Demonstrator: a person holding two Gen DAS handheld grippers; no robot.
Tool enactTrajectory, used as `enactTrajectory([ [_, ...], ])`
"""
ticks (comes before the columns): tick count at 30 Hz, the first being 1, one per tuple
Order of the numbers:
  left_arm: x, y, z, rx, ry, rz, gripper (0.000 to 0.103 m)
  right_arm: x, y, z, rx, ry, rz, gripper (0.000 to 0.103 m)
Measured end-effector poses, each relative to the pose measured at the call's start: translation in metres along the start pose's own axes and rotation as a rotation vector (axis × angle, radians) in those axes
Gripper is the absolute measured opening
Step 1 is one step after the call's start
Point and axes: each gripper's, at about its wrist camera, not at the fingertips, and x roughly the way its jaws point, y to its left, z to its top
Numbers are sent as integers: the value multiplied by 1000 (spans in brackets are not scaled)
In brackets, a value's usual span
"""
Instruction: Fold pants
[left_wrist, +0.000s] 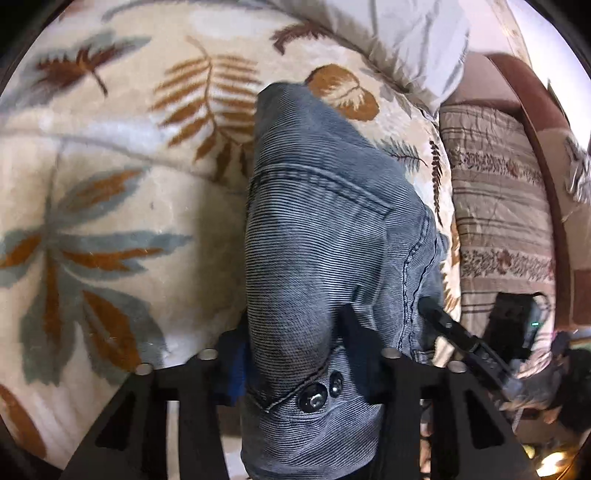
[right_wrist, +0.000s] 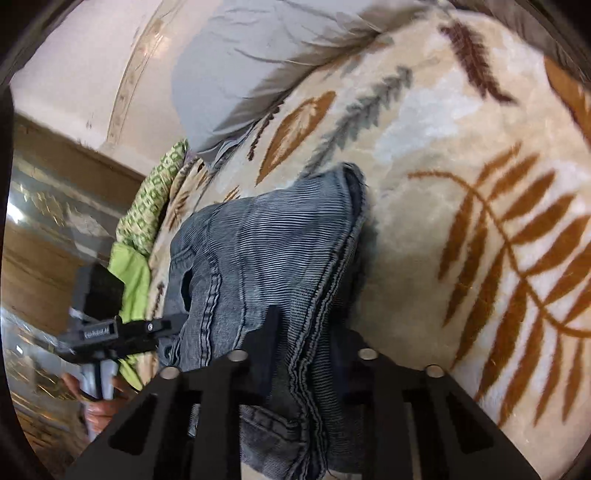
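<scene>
1. The pants (left_wrist: 325, 229), grey-blue corduroy, lie folded in a narrow bundle on a bed covered by a cream blanket (left_wrist: 122, 192) printed with brown and grey leaves.
2. The bundle sits near the bed's side edge, its waist end hanging past the near edge toward the cameras and its far end pointing toward the pillow (left_wrist: 406, 40).
3. The left gripper (left_wrist: 295, 332) has its jaws closed about halfway on the waist end; cloth fills the gap between the fingers, and two dark buttons (left_wrist: 321, 393) show just below them.
4. The right gripper (right_wrist: 306, 332) has its jaws drawn narrow on a stack of stitched folded edges of the pants (right_wrist: 266, 258), with cloth bunched between the fingers.
5. In the right wrist view, the left gripper (right_wrist: 162, 328) reaches in from the side, touching the pants, with a hand (right_wrist: 99, 402) on its handle.
6. A green patterned cloth (right_wrist: 155, 192) lies at the bed's side edge beside the pants.
7. A striped brown quilt (left_wrist: 502, 221) hangs down that side of the bed.
</scene>
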Motion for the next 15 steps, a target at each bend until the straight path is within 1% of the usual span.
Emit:
enactTrajectory([
  [4, -22, -17, -4, 71, -65, 67, 31, -13, 20, 0, -34, -27, 12, 17],
  [8, -54, -27, -4, 114, -150, 111, 30, -15, 44, 6, -70, -40, 50, 16],
  [12, -94, -21, -5, 137, -245, 155, 30, -1, 76, 15, -106, -56, 94, 16],
  [15, -104, -18, -16, 152, -281, 216, 31, 18, 99, 20, -144, -61, 103, 16],
])
